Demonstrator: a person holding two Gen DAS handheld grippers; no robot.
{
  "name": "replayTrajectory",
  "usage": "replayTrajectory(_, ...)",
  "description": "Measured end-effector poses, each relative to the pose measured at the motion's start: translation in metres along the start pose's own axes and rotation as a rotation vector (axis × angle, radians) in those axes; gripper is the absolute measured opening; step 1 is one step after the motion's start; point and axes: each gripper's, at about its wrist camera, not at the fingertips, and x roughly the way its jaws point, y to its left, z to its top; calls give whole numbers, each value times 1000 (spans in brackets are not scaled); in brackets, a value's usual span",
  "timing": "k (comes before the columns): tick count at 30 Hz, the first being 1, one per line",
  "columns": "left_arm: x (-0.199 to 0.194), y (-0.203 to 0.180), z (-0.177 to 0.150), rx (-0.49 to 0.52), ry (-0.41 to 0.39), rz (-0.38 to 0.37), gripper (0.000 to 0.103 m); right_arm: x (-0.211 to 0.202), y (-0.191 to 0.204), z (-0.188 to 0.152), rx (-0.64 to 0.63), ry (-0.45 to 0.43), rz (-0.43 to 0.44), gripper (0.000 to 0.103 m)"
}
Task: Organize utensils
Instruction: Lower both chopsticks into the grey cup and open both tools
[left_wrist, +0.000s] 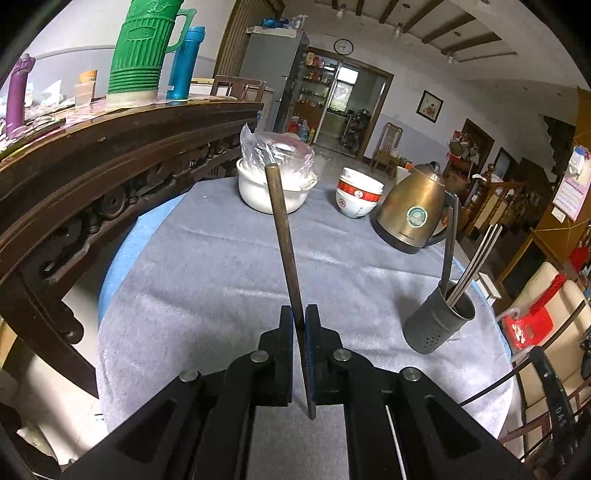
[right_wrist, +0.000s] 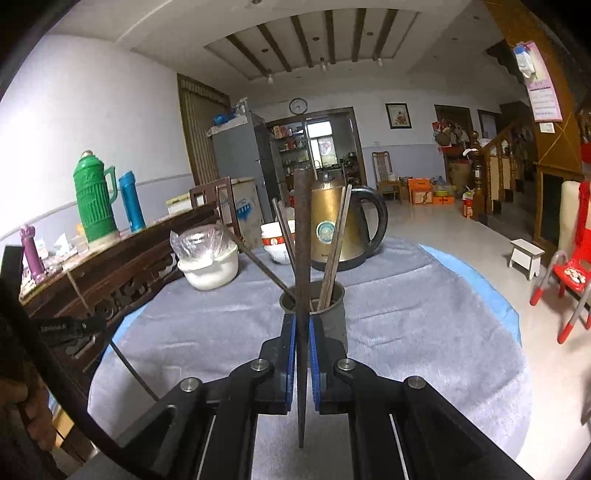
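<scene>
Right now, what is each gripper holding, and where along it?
Each holds one dark wooden chopstick near its thin end: left gripper chopstick, right gripper chopstick.

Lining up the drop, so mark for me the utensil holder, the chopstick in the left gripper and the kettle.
utensil holder (left_wrist: 436, 325), left wrist view, grey side wall.
chopstick in the left gripper (left_wrist: 282, 229), left wrist view, mid shaft above the pads.
kettle (left_wrist: 413, 210), left wrist view, brass body near the round label.
</scene>
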Motion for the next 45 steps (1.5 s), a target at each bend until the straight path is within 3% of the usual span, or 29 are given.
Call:
replayTrajectory(17, -11, -14, 7, 15, -28, -4, 5, -14, 12, 20, -3, -62, 46, 7)
replayTrajectory(28, -13, -22, 32, -50, -36, -144, 5, -20, 7, 37, 8, -99, 33, 8)
replayTrajectory(39, -18, -94, 79, 3, -122, -318, 5, -12, -15, 93, 43, -217, 10, 8)
replayTrajectory(45, 4, -145, 96, 77, -128, -363, 5, 11, -19, 113, 38, -230, 1, 8)
